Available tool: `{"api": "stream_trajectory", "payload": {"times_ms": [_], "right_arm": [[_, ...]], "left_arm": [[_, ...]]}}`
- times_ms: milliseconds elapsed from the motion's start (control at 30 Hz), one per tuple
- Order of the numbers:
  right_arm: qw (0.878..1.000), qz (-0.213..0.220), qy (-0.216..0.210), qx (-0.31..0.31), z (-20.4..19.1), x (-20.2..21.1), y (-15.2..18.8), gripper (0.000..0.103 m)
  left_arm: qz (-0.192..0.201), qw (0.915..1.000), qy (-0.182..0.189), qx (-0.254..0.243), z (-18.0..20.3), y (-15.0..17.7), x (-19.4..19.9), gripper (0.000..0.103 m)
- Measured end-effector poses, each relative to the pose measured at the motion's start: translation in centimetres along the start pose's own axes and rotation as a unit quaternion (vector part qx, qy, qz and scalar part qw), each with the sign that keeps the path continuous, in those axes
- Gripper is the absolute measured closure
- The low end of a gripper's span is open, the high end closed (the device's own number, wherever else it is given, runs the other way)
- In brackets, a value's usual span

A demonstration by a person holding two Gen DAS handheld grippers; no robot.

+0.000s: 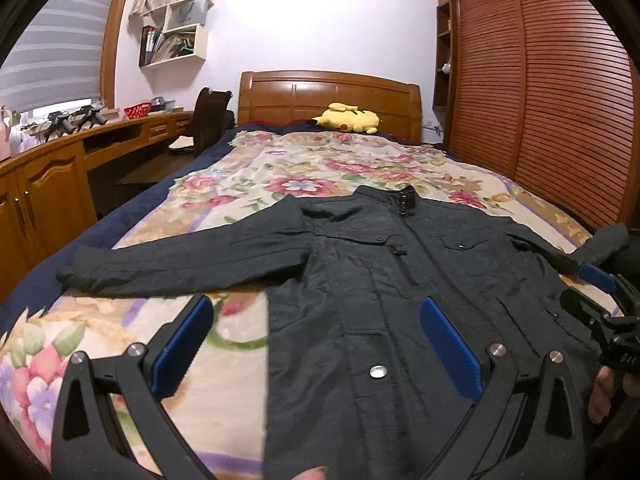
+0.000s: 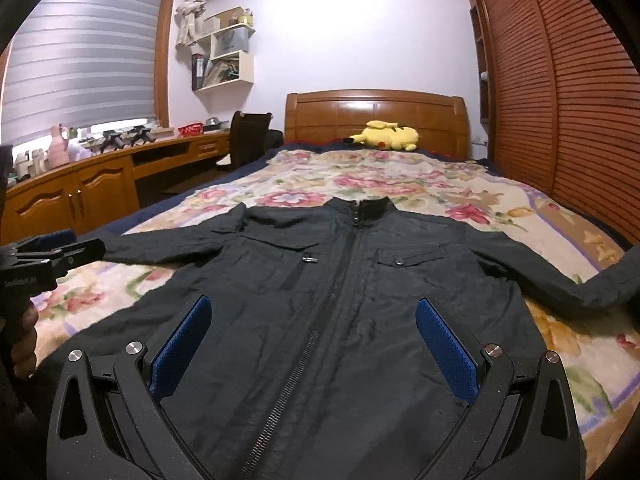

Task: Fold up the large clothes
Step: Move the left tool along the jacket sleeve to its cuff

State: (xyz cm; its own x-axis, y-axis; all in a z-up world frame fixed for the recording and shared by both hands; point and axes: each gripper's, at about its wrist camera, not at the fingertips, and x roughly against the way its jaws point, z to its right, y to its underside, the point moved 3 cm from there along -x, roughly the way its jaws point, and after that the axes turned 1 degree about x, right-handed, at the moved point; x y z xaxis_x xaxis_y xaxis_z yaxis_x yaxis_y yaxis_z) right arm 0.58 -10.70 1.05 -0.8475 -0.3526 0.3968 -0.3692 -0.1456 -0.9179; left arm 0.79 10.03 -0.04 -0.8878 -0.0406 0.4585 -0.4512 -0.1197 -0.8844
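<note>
Looking down the bed (image 1: 248, 360), I see the jacket (image 1: 360, 280) lying flat and unfolded, sleeves out, with my left claw (image 1: 316, 344) and right claw (image 2: 314, 344) both wide and empty.

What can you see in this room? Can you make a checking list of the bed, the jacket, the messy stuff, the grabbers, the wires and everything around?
Surface: bed with a flowery blanket.
Job's things: dark jacket lying flat, zipped, front up, sleeves spread, not yet folded.
Clutter: yellow plush toy by the headboard.
Grippers: left gripper open above the jacket's hem; right gripper open above its middle.
Cables: nothing seen.
Surroundings: wooden desk, chair, wall shelf, window blind, slatted wardrobe.
</note>
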Motion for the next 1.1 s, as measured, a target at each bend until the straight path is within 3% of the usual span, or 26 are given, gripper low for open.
{"api": "stream_trajectory", "payload": {"times_ms": [400,933,1100], "right_arm": [[0.999,-0.010,-0.036,0.023,-3.9,-2.4,-1.9,0.000],[0.992,-0.040,-0.103,0.060,-11.3,-7.7,-3.9,0.000],[0.990,-0.046,-0.118,0.067,-12.9,-9.3,-4.2,0.000]], "left_arm": [[-0.034,0.9979,-0.041,-0.036,-7.0,0.2,-0.2,0.000],[-0.056,0.9955,-0.076,-0.007,-17.4,-0.3,-0.5,0.000],[-0.052,0.9914,-0.120,-0.004,-21.6,-0.7,-2.3,0.000]]}}
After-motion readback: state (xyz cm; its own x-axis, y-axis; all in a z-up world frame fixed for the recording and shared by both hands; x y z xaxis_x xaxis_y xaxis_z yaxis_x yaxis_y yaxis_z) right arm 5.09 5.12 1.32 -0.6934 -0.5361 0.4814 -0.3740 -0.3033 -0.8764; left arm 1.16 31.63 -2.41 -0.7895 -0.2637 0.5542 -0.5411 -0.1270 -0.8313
